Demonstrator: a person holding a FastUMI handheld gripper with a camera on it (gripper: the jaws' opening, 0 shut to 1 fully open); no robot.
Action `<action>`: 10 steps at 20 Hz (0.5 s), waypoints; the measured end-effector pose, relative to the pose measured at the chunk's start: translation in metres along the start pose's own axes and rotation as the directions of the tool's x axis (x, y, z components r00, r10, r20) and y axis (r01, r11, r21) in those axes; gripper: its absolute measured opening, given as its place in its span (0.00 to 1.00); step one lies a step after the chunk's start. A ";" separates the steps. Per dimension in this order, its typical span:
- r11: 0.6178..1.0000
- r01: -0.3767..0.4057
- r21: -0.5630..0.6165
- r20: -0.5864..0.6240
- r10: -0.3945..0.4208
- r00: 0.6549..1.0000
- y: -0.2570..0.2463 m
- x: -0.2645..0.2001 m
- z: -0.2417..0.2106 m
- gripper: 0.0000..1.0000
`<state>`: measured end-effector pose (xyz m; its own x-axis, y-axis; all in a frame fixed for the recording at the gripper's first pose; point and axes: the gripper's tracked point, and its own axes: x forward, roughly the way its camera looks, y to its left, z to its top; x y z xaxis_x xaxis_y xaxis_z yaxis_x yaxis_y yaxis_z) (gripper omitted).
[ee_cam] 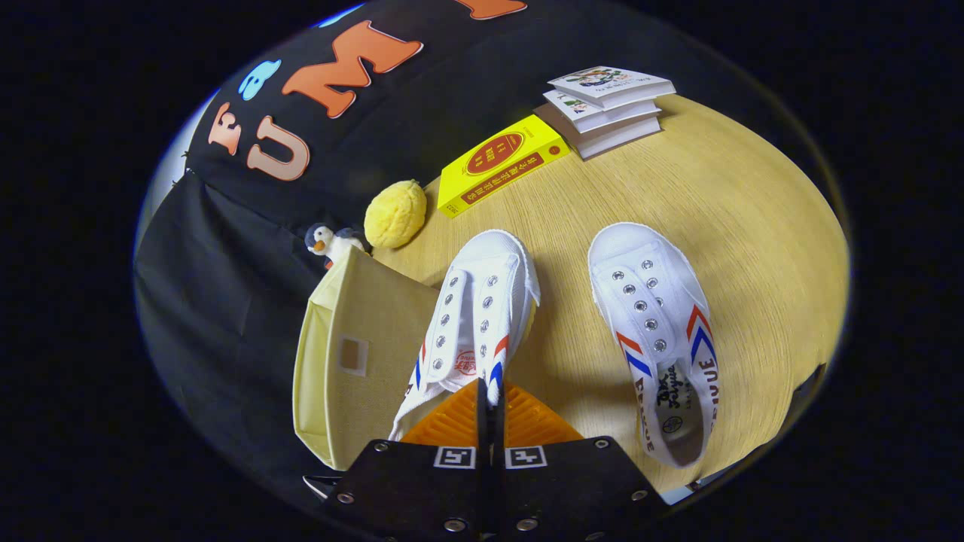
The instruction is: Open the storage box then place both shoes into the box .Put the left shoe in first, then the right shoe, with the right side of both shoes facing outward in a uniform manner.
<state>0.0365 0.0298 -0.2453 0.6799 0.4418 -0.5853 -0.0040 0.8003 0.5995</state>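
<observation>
Hand-held gripper clamped on shoe beside open box.

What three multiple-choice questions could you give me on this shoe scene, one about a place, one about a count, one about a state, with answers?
1. Where is the yellow box?
A. Inside the storage box
B. On the table beyond the shoes, beside the stack of books
C. Between the gripper's fingers

2. How many white shoes are there?
A. One
B. Two
C. Three

3. What are the gripper fingers doing?
A. Pinched shut on the held shoe
B. Spread open over the table
C. Closed on the penguin toy

Answers:
1 B, it lies past the shoe toes next to the books.
2 B, the held shoe and the other shoe lying on the table.
3 A, the fingers meet on the shoe's collar edge, beside the storage box.
</observation>
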 end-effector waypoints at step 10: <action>0.995 -0.046 -0.084 0.148 0.058 0.987 0.102 -0.071 0.048 0.00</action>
<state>0.0226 0.0609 -0.1161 0.7794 0.4225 -0.4626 -0.0966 0.8105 0.5777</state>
